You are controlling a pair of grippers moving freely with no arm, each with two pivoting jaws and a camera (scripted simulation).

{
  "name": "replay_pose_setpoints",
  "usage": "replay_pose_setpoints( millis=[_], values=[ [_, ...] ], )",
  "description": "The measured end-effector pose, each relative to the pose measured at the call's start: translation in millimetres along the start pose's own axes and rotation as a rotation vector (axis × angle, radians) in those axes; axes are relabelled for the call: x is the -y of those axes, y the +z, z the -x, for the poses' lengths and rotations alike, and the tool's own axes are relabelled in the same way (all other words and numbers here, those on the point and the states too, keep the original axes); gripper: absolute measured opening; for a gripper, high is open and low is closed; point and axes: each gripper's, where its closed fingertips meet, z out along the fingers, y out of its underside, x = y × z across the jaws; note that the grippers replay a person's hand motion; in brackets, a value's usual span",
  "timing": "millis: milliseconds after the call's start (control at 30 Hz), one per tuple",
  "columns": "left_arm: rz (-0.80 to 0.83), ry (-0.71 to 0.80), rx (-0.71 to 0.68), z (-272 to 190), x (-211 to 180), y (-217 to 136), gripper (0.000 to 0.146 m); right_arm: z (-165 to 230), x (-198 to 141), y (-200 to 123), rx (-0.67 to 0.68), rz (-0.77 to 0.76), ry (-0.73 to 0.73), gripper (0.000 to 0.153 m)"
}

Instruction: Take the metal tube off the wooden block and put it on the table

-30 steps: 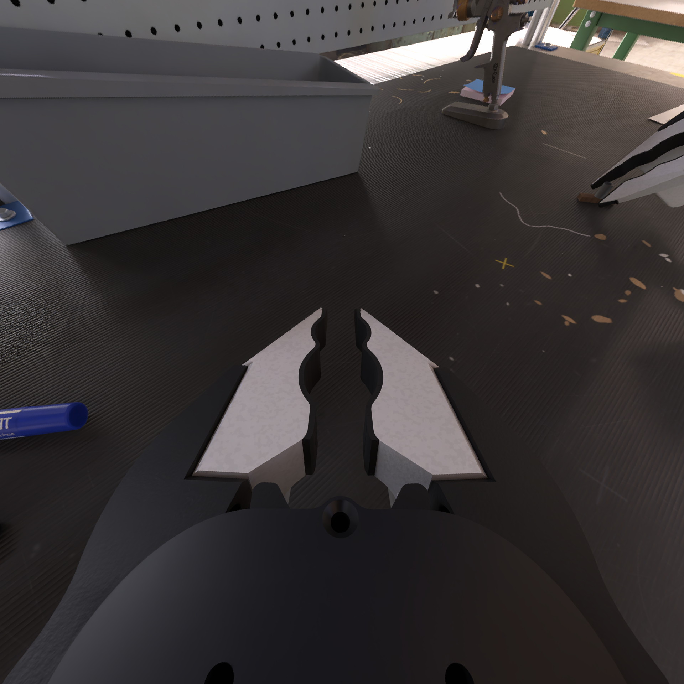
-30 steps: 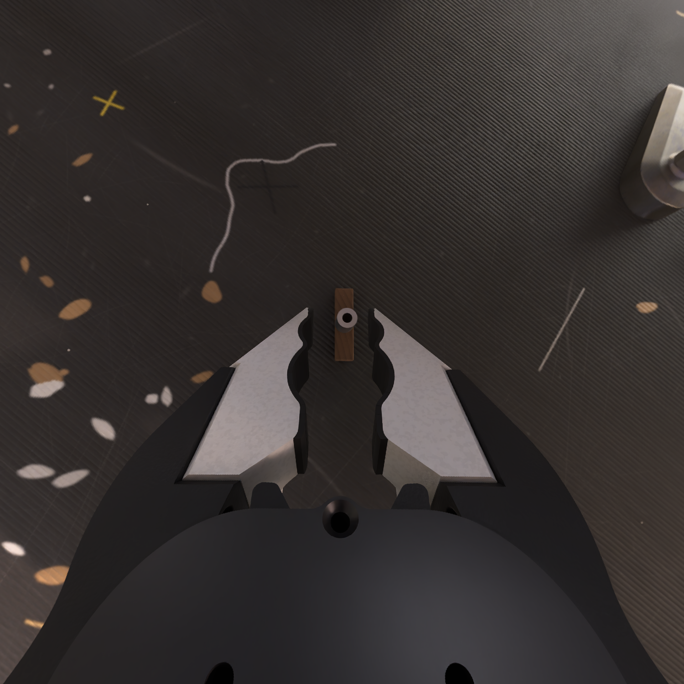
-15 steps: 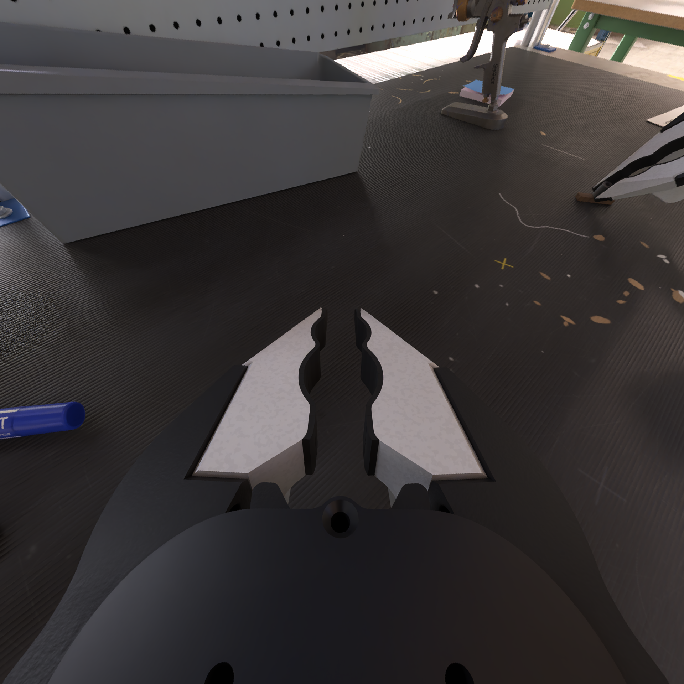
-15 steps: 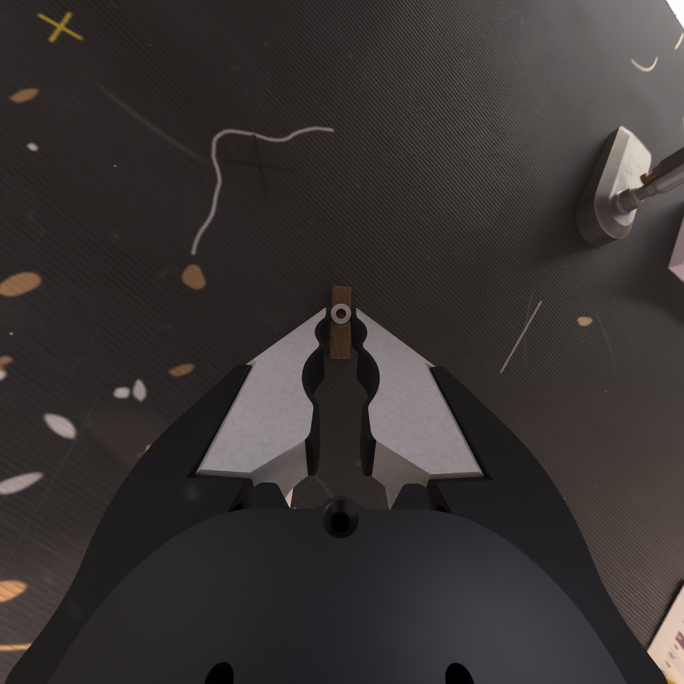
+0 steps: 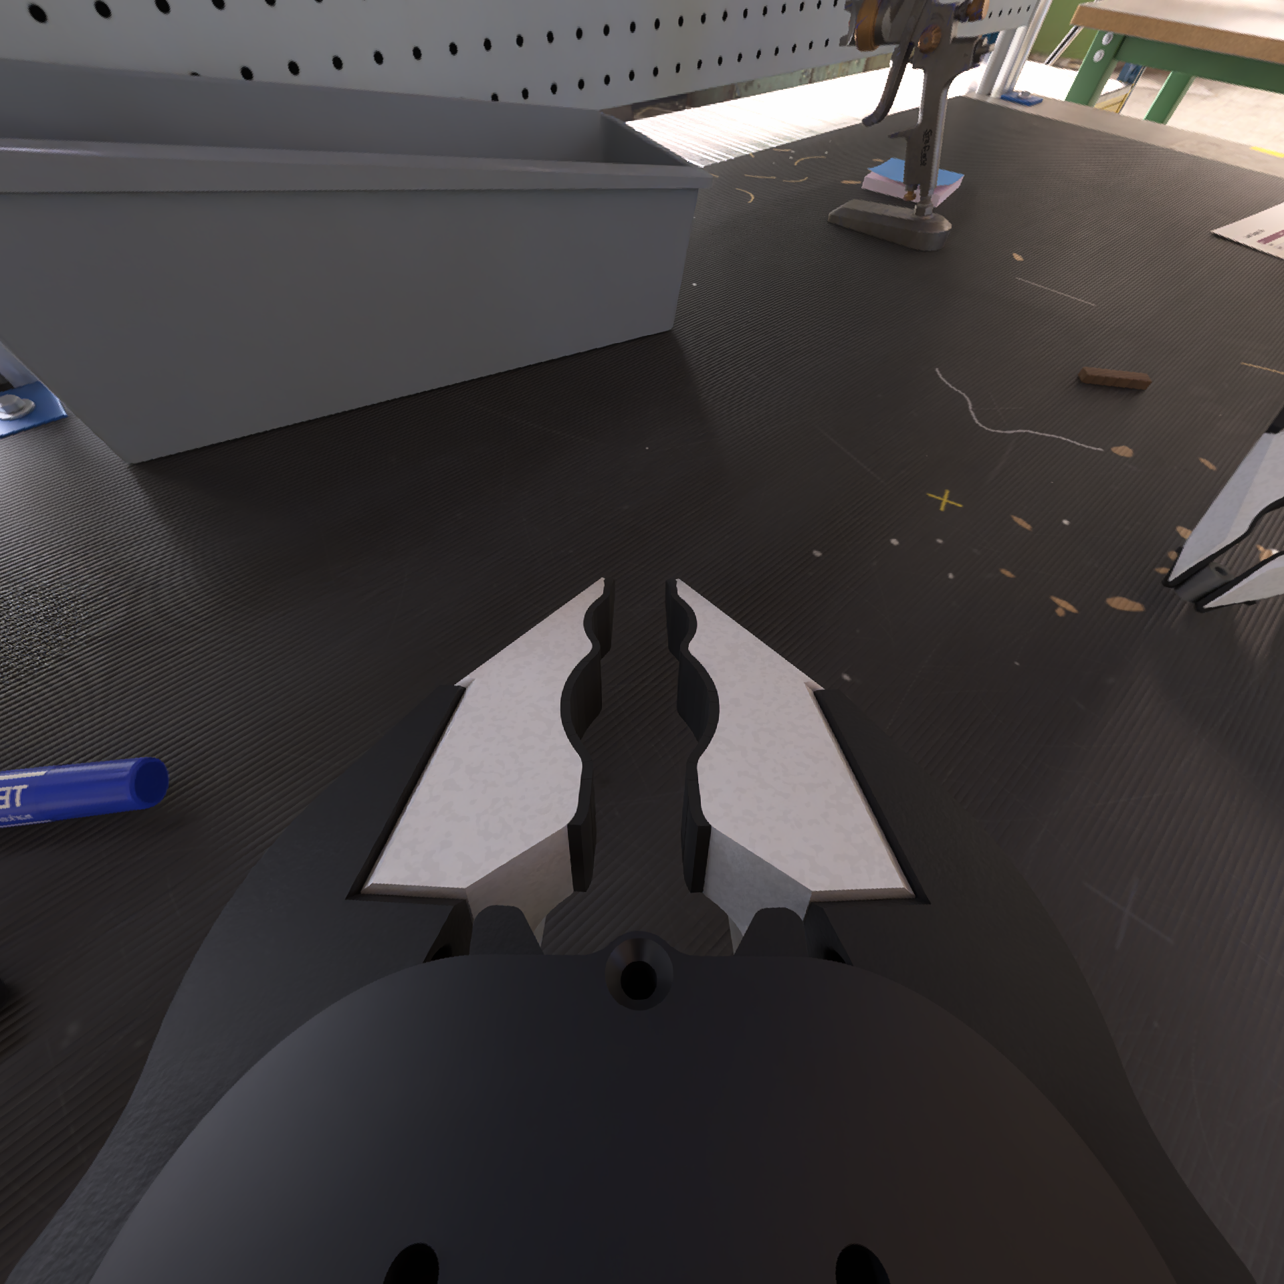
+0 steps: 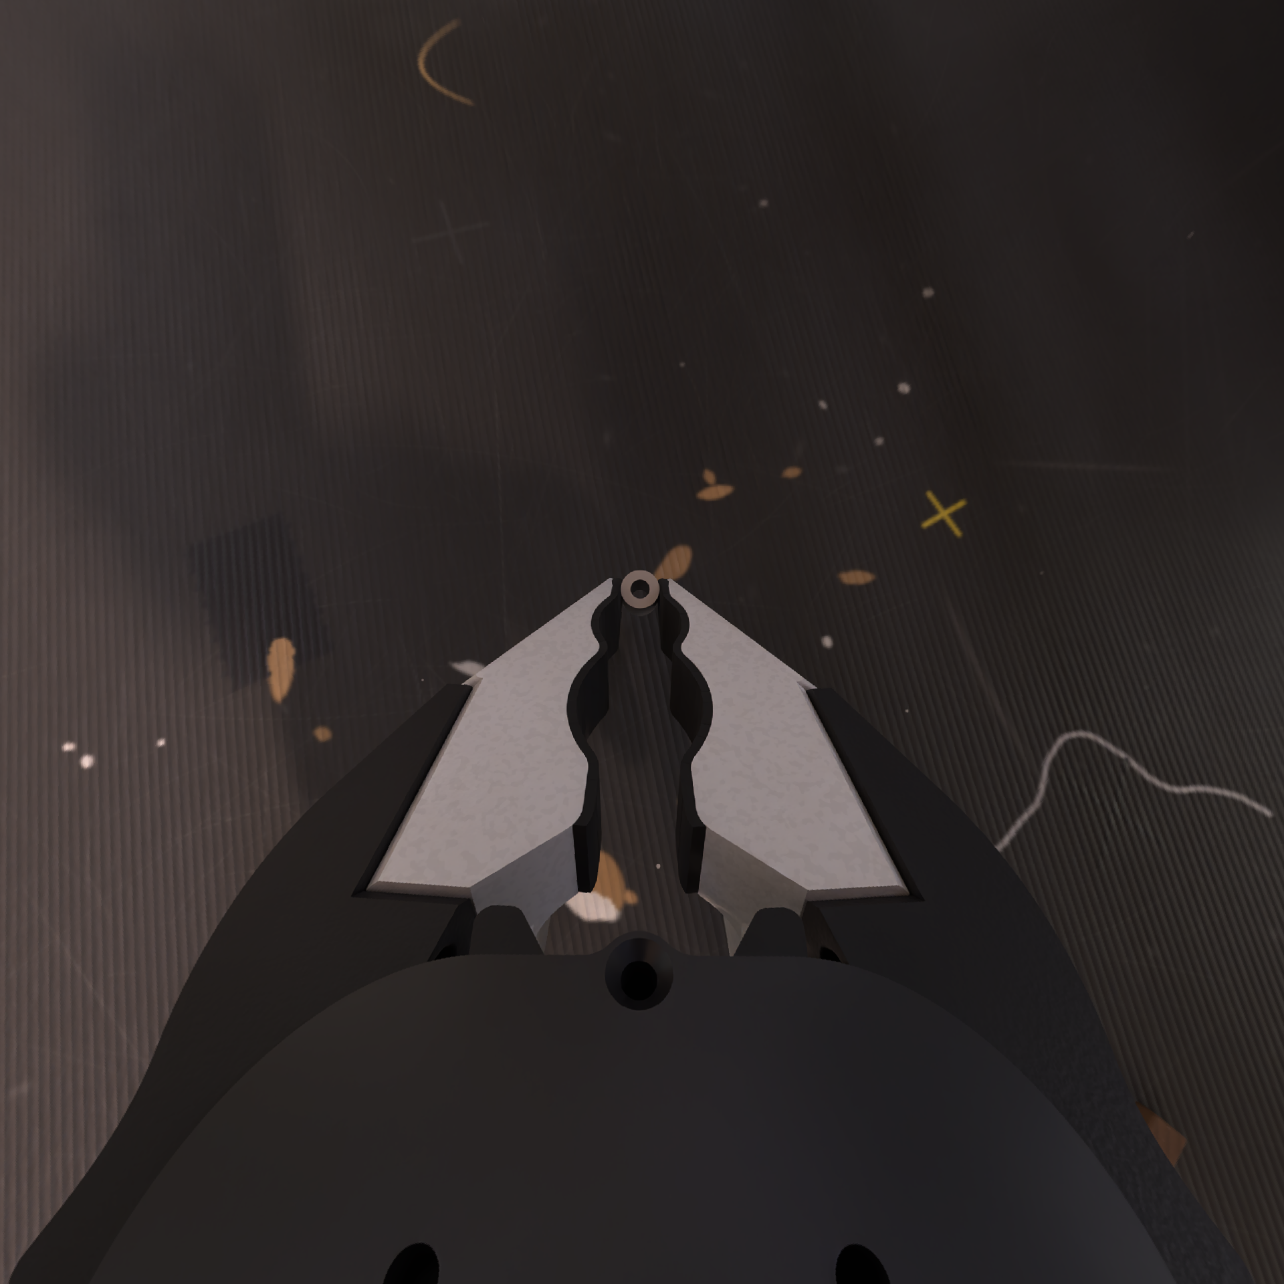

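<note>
right gripper (image 6: 640, 590): fingertips pinched on the metal tube (image 6: 640, 588), seen end-on as a small ring right at the tips; from the left wrist view it (image 5: 1191, 587) sat well to the near right of the wooden block (image 5: 1114, 379).
metal tube: clamped between the right gripper's tips, off the wooden block, above the table (image 6: 278, 347); couldn't tell whether its lower end touched the mat.
wooden block: lay flat on the table, bare on top, near the far end of the white chalk squiggle (image 5: 1007, 424).
left gripper (image 5: 639, 590): tips slightly apart, nothing between them, over bare mat, well to the near left of the wooden block.
grey bin (image 5: 333, 278): far to the left of the block.
blue marker (image 5: 83, 792): lay flat, much nearer and farther left than the block.
spray gun on stand (image 5: 910, 139): stood beyond the block, on pink-and-blue note pads (image 5: 882, 182).
yellow cross (image 5: 943, 500): on the mat, near side of the block.
</note>
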Motion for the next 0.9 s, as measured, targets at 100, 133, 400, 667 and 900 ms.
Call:
replay_pose_setpoints(
  millis=[100, 133, 400, 667, 900],
  values=[
    [0.0, 0.007, 0.004, 0.1, 0.5, -0.3, 0.014, -1.5, -5.7, 3.5, 0.008, 0.03, 0.028, 0.01],
    [0.001, 0.007, 0.005, 0.3, 0.2, -0.2, 0.014, -1.8, -6.6, 3.3, 0.012, 0.027, 0.036, 0.01],
    [-0.013, 0.081, 0.165, 46.2, 16.5, -28.6, 0.013, -4.7, 2.9, -2.1, 0.002, -0.072, 0.053, 0.024],
    [0.041, -0.056, 0.217, 86.5, 18.0, -135.8, 0.013, -41.8, 15.0, -25.3, -0.178, -0.236, 0.103, 0.03],
    [0.208, -0.04, 0.267, 74.8, -46.8, -195.5, 0.014, -45.6, 14.1, -22.8, -0.273, -0.206, 0.022, 0.025]
  ],
)
